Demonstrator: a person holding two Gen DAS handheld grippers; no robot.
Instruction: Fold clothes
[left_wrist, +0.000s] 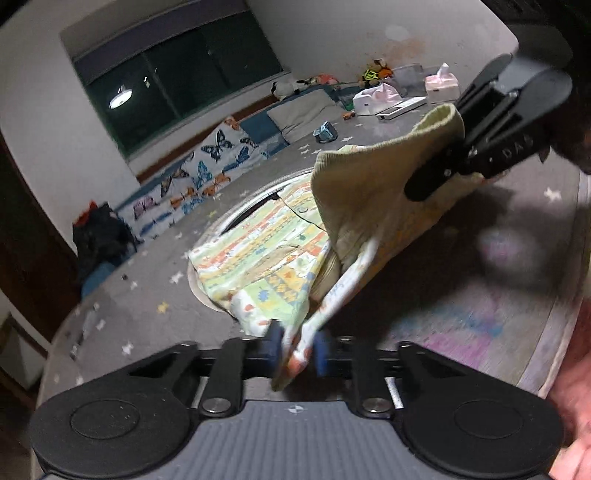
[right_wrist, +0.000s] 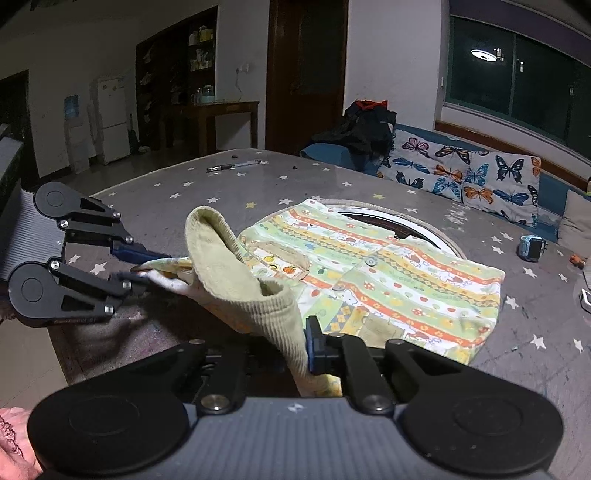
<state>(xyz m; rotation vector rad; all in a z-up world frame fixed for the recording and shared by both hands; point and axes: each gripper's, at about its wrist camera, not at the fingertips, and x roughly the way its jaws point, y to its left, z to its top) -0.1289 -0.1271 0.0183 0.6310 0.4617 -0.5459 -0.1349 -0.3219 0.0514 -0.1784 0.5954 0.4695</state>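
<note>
Striped print shirt (right_wrist: 388, 277), collar lifted

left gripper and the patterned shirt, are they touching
Touching. The left wrist view shows the left gripper with both blue pads pinched on a fold of the patterned shirt.

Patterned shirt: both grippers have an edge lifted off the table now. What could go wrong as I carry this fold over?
1. The left gripper pinches only a thin strip of the patterned shirt; a tug could pull it free.
2. The olive ribbed lining has flopped over between the left gripper and the right gripper, so the fold may land bunched.
3. Most of the shirt lies across the round inset in the table; dragging might snag it there.
</note>
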